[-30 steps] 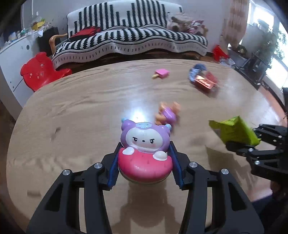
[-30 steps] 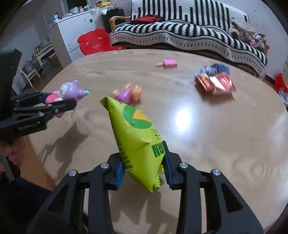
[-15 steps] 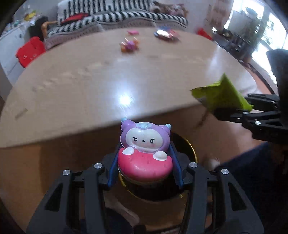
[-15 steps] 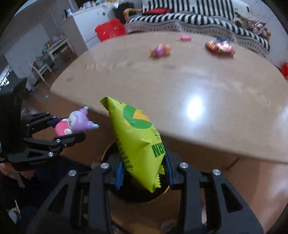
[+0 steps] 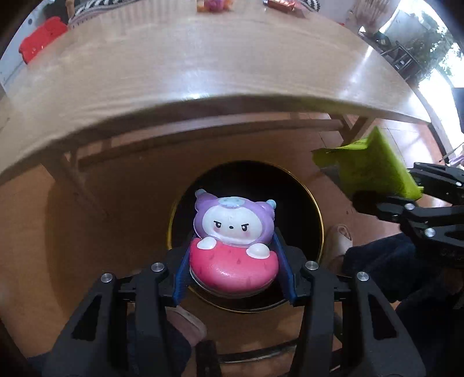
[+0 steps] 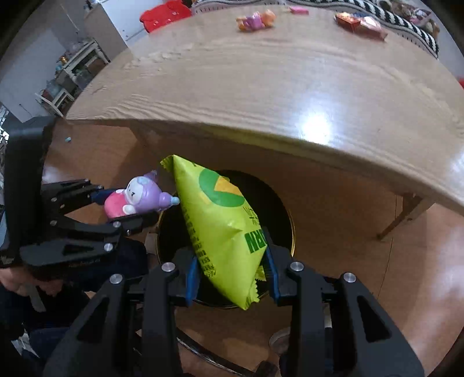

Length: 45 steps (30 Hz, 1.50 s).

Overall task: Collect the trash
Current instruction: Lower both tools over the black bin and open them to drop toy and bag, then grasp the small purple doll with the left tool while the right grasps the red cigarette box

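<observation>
- Down on the floor just off the table's near edge sits your round black bin (image 5: pixel 301 203) with the gold rim, and both tools are hanging over its mouth.
- Your left gripper (image 5: pixel 233 269) is clamped on that purple-and-pink character toy (image 5: pixel 232 243), blue pads pressed against both sides of the pink base. Toy's upright, face to the camera, right above the bin opening.
- Your right gripper (image 6: pixel 232 272) is squeezing the yellow-green snack bag (image 6: pixel 220 229) near its lower end. Bag sticks up tilted, crimped top corner leaning toward the toy, lower half over the bin.
- From the right wrist view the toy's light-blue ear tip looks like it's about touching the bag's edge, can't say for sure.
- Wooden table (image 6: pixel 261 87) has leftovers at the far side: a small pink-and-orange toy (image 6: pixel 255 20), a pink thing (image 6: pixel 298 10) and a pile of red wrappers (image 6: pixel 361 24), all well apart from you.
- Red kid's chair (image 5: pixel 43 37) is beyond the table's far corner.
- Your dark trouser leg and a light slipper (image 5: pixel 339 237) show just beside the bin.
</observation>
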Motion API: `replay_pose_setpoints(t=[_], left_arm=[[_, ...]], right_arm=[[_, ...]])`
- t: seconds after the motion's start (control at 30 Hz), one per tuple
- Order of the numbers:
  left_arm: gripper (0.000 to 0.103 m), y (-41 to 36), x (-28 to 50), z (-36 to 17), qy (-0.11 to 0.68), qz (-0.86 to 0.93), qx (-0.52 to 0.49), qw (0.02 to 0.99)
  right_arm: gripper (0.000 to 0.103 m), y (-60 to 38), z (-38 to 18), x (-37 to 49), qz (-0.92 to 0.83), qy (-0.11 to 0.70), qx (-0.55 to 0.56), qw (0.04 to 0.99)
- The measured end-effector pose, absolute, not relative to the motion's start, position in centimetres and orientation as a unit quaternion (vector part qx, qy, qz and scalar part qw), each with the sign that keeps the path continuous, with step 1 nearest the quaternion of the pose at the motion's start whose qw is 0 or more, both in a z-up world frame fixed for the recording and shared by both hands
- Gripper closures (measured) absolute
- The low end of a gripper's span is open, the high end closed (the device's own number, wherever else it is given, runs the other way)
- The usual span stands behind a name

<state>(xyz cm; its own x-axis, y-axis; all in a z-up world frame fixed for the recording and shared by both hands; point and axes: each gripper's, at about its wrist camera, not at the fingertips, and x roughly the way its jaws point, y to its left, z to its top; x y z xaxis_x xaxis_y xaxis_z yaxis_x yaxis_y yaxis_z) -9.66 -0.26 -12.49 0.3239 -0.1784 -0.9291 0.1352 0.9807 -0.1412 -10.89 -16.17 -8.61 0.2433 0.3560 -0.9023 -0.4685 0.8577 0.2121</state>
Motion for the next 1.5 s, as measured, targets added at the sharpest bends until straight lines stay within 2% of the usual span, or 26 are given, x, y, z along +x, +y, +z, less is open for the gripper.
replay_pose_setpoints(t=[0.73, 0.8, 0.87, 0.9, 0.93, 1.33, 1.4, 1.5], left_arm=[[0.051, -0.4, -9.7, -12.9, 0.581, -0.09, -0.008, 0.809], [0.049, -0.5, -9.7, -12.9, 0.583, -0.091, -0.005, 0.808], [0.036, -0.5, -9.6, -13.0, 0.581, -0.088, -0.001, 0.809], [0.032, -0.4, -9.5, -12.9, 0.579, -0.084, 0.002, 0.811], [0.027, -0.3, -9.5, -12.8, 0.576, -0.08, 0.003, 0.813], [0.014, -0.4, -9.7, -12.3, 0.571, -0.077, 0.006, 0.817], [0.012, -0.5, -10.3, -11.5, 0.567, -0.087, 0.006, 0.819], [0.008, -0.5, -11.2, -9.9, 0.552, -0.109, -0.001, 0.827]], right_arm=[[0.063, -15.9, -9.7, -10.4, 0.254, 0.571, -0.049, 0.779], [0.059, -16.1, -9.6, -10.3, 0.253, 0.568, -0.046, 0.782], [0.041, -16.2, -9.4, -10.2, 0.25, 0.565, -0.043, 0.785], [0.037, -16.3, -9.3, -10.2, 0.248, 0.563, -0.04, 0.788], [0.035, -16.3, -9.1, -10.2, 0.249, 0.561, -0.036, 0.789], [0.035, -16.3, -7.8, -10.5, 0.258, 0.545, -0.035, 0.797], [0.034, -16.2, -6.9, -10.6, 0.269, 0.538, -0.036, 0.798], [0.026, -16.5, -4.3, -11.2, 0.289, 0.51, -0.03, 0.81]])
